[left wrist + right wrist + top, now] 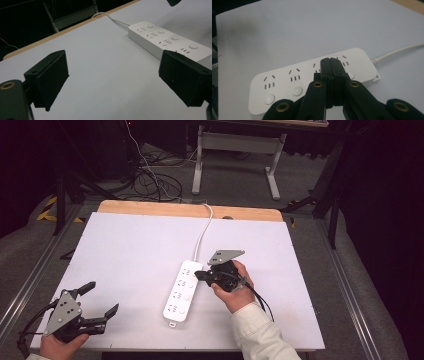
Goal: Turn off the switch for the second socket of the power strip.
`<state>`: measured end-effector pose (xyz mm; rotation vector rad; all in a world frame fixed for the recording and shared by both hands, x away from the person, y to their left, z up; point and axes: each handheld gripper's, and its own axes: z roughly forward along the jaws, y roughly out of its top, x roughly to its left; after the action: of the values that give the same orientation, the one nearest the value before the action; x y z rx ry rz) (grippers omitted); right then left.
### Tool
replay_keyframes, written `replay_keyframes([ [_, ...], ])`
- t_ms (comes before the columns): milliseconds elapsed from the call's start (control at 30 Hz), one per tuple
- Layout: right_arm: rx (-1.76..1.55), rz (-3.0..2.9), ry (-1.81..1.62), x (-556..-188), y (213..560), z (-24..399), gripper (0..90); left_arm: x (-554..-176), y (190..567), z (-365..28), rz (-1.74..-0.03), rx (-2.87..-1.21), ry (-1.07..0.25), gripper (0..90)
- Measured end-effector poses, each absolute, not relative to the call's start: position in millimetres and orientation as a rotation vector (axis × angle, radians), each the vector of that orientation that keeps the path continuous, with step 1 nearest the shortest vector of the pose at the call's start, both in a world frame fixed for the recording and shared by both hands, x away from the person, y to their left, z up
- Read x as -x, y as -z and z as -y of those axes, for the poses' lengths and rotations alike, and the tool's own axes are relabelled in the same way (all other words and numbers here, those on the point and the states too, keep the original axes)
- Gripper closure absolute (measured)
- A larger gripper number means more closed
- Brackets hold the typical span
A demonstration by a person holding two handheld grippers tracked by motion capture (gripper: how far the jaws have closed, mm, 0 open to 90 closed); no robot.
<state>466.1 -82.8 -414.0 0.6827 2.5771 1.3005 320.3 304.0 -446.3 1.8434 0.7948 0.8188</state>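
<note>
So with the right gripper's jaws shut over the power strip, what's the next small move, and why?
Probably ease the right gripper down so its closed tips press a switch button on the white power strip. Its jaws are shut with nothing between them and sit over the strip's cord-end sockets. The left gripper rests open near the table's front corner, away from the strip.

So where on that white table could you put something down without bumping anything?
Widest bare stretch: the white tabletop between the long white plastic power strip and the left claw. Another lies along the right edge, past the right claw. It is crowded mid-table, where that shut claw sits over the strip and its white cord runs back.
</note>
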Motion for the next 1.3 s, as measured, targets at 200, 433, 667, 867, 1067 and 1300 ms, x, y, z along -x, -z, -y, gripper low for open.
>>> replay_keyframes([
  [200, -0.707, -2.614, -1.304, -473.5, 429.4, 72.1, 90.0, -320.3, 446.2, -304.1, -0.796, -1.844, -0.823, 9.6],
  [433, -0.688, -2.628, -1.255, -473.9, 438.5, 63.5, 90.0, -320.5, 446.5, -303.8, -0.795, -1.846, -0.819, 9.5],
  [667, -0.69, -2.635, -1.226, -473.9, 447.4, 60.3, 90.0, -320.7, 447.3, -302.9, -0.805, -1.846, -0.817, 9.5],
  [867, -0.678, -2.631, -1.182, -471.7, 452.4, 57.1, 90.0, -321.4, 447.4, -303.0, -0.801, -1.857, -0.825, 9.5],
  [1067, -0.658, -2.641, -1.171, -470.8, 455.9, 54.2, 90.0, -321.6, 447.6, -302.9, -0.802, -1.854, -0.822, 9.5],
  [1300, -0.652, -2.633, -1.153, -470.2, 457.5, 52.9, 90.0, -321.7, 447.9, -302.6, -0.803, -1.854, -0.816, 9.5],
])
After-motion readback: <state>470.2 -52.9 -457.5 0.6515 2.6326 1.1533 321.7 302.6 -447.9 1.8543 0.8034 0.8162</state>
